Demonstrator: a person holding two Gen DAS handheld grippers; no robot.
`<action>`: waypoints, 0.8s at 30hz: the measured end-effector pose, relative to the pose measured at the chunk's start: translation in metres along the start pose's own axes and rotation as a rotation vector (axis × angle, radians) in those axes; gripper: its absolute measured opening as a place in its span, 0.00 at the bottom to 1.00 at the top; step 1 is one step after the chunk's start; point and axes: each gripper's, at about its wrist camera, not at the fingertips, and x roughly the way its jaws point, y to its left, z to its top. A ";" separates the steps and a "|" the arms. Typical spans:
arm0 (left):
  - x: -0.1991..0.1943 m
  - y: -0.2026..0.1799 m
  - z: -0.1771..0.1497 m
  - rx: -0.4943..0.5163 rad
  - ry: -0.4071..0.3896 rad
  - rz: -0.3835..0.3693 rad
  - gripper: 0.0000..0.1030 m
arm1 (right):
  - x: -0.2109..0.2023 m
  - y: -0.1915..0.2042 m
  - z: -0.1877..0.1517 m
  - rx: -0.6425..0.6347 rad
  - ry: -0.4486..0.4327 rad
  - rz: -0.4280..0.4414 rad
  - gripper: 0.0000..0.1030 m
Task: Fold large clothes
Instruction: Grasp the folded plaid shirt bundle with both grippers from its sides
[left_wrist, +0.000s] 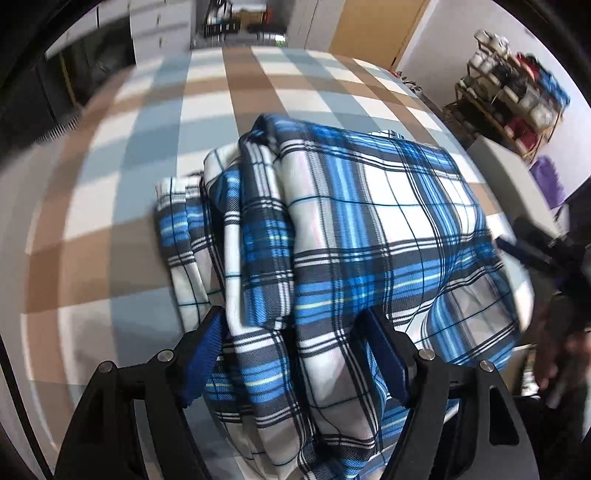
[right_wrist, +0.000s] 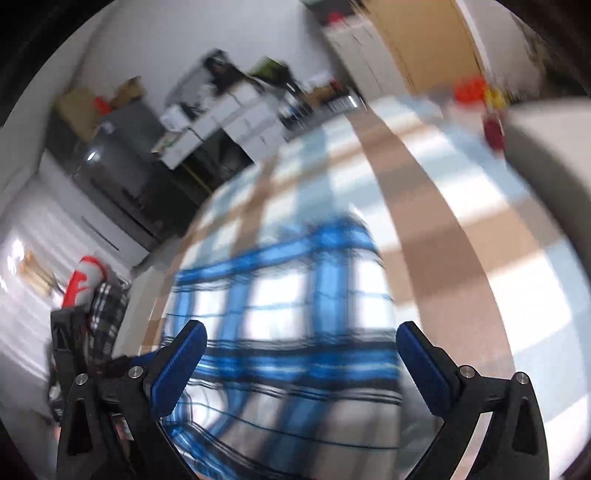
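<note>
The plaid garment (left_wrist: 369, 229), soft, light and limp, bunches between the left gripper (left_wrist: 295, 354)'s spread, unclamped fingers; right gripper (right_wrist: 301, 365) gapes empty; best gripped at a folded edge.

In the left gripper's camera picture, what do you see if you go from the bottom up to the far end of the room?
Left gripper → blue plaid garment → checked table cover → white drawers and wooden door at the back.
</note>
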 end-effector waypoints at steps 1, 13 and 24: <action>0.001 0.007 0.003 -0.021 0.020 -0.032 0.78 | 0.003 -0.007 0.001 0.026 0.017 0.017 1.00; 0.007 0.060 0.014 -0.177 0.138 -0.233 0.83 | 0.024 -0.016 -0.008 0.143 0.225 0.221 1.00; -0.003 0.076 0.001 -0.207 0.104 -0.209 0.98 | 0.020 -0.023 -0.018 0.161 0.235 0.244 1.00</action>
